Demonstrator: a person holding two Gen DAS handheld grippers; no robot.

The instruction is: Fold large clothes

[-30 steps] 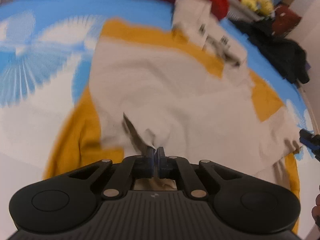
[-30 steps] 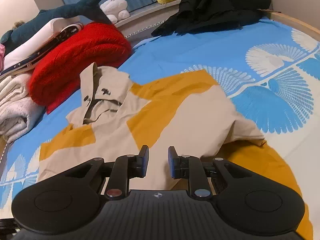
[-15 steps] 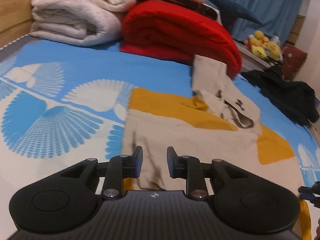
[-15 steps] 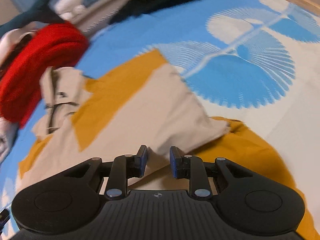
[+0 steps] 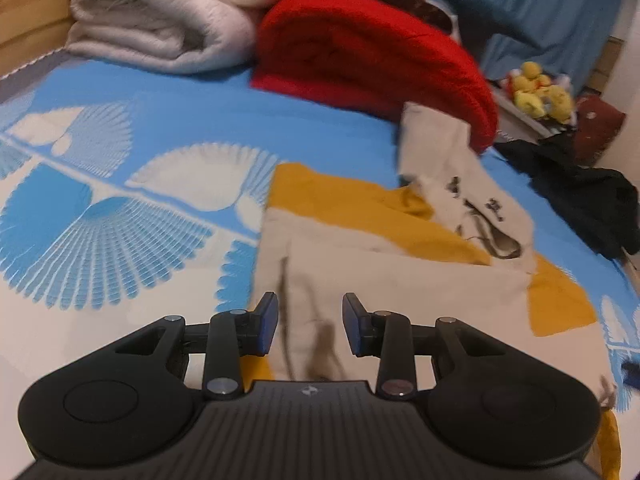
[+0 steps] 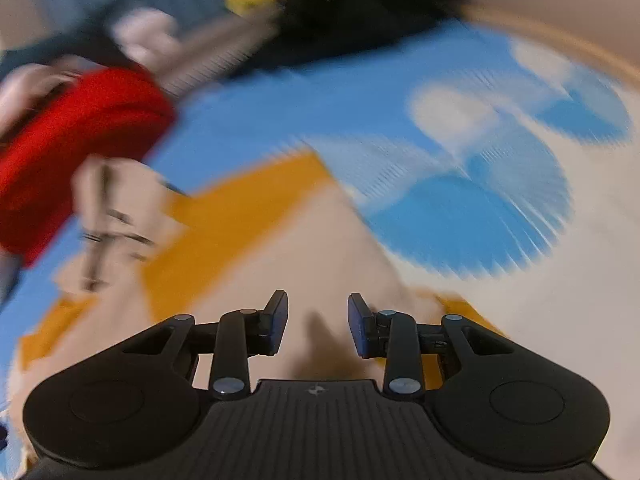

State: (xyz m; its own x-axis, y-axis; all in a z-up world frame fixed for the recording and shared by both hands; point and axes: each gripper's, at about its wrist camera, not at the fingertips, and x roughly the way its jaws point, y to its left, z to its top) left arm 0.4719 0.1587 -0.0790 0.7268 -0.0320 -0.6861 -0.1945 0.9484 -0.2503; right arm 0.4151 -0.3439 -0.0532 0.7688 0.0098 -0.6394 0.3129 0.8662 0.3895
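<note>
A large beige and mustard-yellow garment point(image 5: 400, 280) lies partly folded on the blue and white patterned bed, its beige hood point(image 5: 460, 184) with dark drawstrings at the far end. My left gripper point(image 5: 310, 322) hovers over the garment's near left edge, its jaws opening, with cloth below but nothing pinched between the pads. In the blurred right wrist view the same garment point(image 6: 248, 248) spreads ahead. My right gripper point(image 6: 318, 324) hangs above the near beige fold, its jaws opening too, and grips nothing.
A rolled red blanket point(image 5: 372, 52) and folded white blankets point(image 5: 160, 16) sit at the head of the bed. Dark clothes point(image 5: 580, 196) are heaped at the far right, with yellow plush toys point(image 5: 540, 94) behind. The bedsheet point(image 5: 100, 216) stretches to the left.
The left gripper let go of the beige cloth it was shut on and has spread its jaws, tilting up. The right jaws have widened and that view has swung, blurring.
</note>
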